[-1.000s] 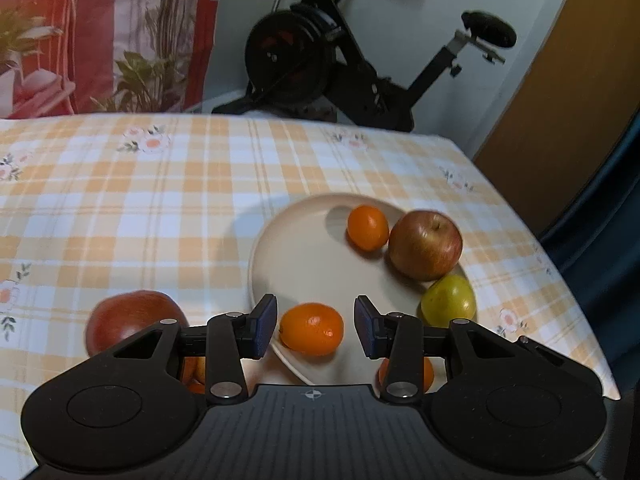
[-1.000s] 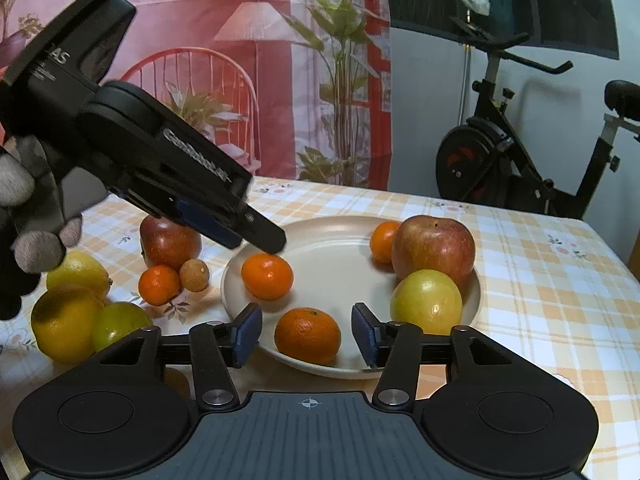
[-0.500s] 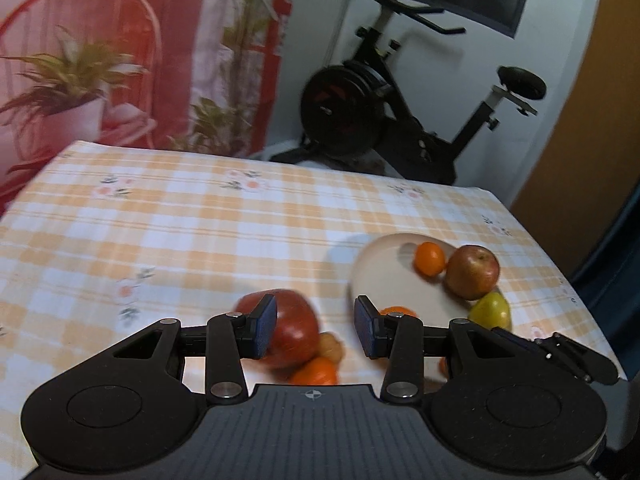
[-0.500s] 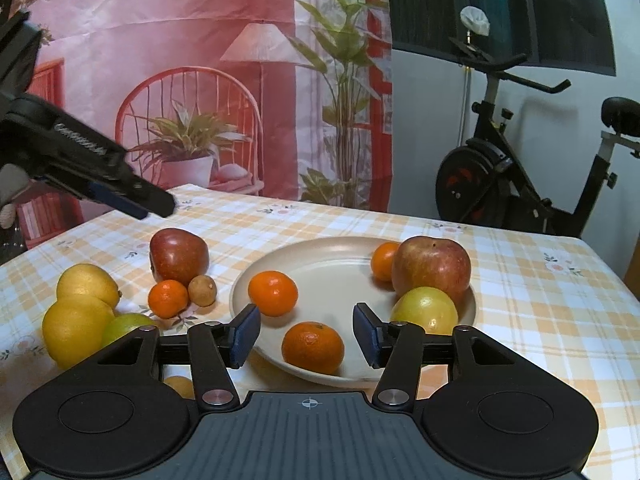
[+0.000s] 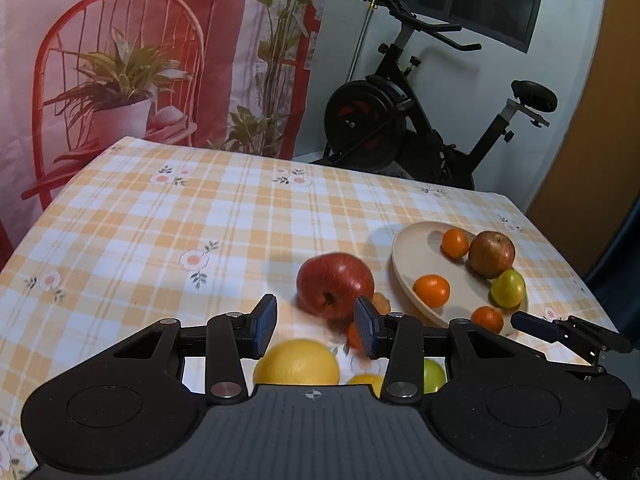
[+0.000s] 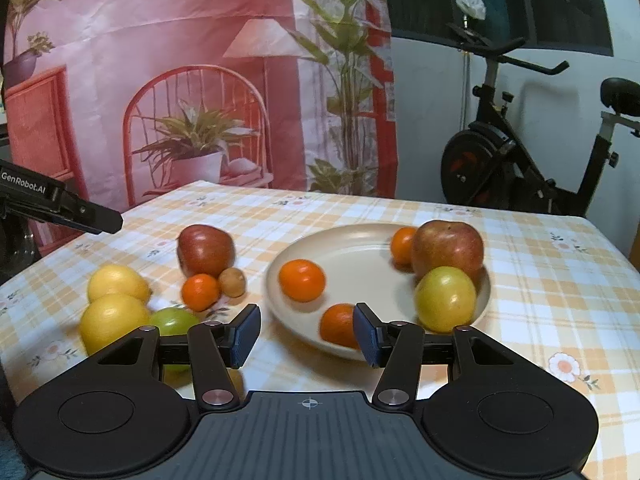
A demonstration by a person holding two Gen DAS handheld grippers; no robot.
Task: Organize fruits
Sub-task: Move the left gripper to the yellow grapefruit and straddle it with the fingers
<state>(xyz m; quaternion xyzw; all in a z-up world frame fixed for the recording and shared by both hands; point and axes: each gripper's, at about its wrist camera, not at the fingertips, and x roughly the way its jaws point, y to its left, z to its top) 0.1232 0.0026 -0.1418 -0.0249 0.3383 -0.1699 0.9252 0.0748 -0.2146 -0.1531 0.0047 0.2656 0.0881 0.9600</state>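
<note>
Only the right wrist view shows the whole loose group on the table (image 6: 540, 264): two yellow lemons (image 6: 114, 304) at lower left, a green fruit (image 6: 174, 320) just beside them, a small orange (image 6: 200, 292) and a small brown fruit (image 6: 233, 282) touching or nearly touching in front of a red apple (image 6: 205, 250). The left wrist view shows the same red apple (image 5: 335, 286) large at centre, but the lemons (image 5: 296, 362) and the green fruit (image 5: 434, 374) are mostly hidden behind its own gripper body at the bottom of the frame.

Both views show the beige plate (image 6: 360, 248) holding three oranges, a red-yellow apple (image 6: 447, 249) and a yellow-green fruit (image 6: 445, 298); in the left wrist view the plate (image 5: 412, 248) sits at right of centre.

Each view catches the other gripper: the right gripper (image 5: 568, 330) pokes in at lower right of the left wrist view, by the plate's near edge, and the left gripper (image 6: 60, 204) enters from the left edge of the right wrist view, raised above the table and clear of the fruit.

Seen from its own camera, the left gripper (image 5: 316, 326) tilts down toward the red apple, jaws spread with nothing between them. The right gripper (image 6: 306, 336) tilts down at the plate's near rim, jaws spread and holding nothing, one orange (image 6: 338, 326) showing just beyond its right jaw
</note>
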